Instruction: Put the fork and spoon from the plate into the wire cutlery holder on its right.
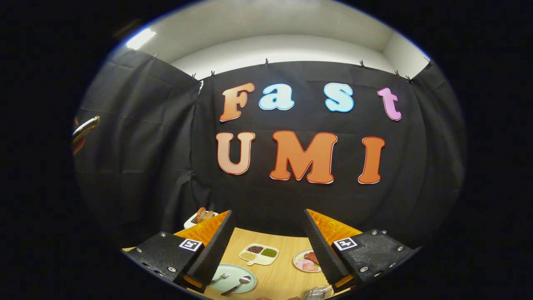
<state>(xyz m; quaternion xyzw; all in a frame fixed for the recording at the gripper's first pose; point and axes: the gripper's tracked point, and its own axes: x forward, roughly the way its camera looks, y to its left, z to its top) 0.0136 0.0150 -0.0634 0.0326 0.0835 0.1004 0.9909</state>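
Fingers [268, 246] apart, empty, high above counter [283, 279]. Fork [220, 277] and spoon [238, 284] on plate [245, 271], lower left; holder [318, 293] lower right. I risk knocking both on descent.

Booth dimly lit, ceiling lamp [140, 38] glared overhead, black cloth wall [137, 166] absorbed light — table [283, 275] evenly bright, strong fisheye bending at edges — focus sharp centrally.
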